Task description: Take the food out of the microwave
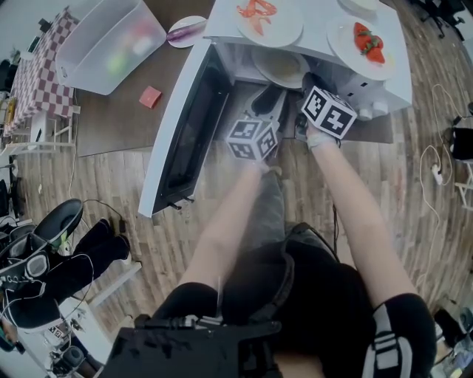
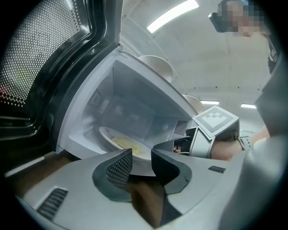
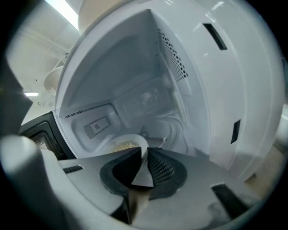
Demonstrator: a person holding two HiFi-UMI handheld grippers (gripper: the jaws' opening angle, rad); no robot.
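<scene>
We see a brown table carrying a white microwave, its dark-windowed door swung fully open to the left in the head view. A clear plastic tub stands on the table, well apart from the oven. On the microwave's roof sit two white plates with red food on them.

Inside the cavity we find the round white plate, lying flat on the oven floor near the front opening. Both tools reach into that opening side by side.

The left gripper points level at the plate's near edge. Its jaws stand apart, the rim showing in the gap just ahead of the tips with neither pad pressing on it.

The right gripper tilts down, its jaws drawn in and clamped on the plate's rim, which fills the narrow wedge between the pads.

A thin layer of yellowish food lies on the plate.
</scene>
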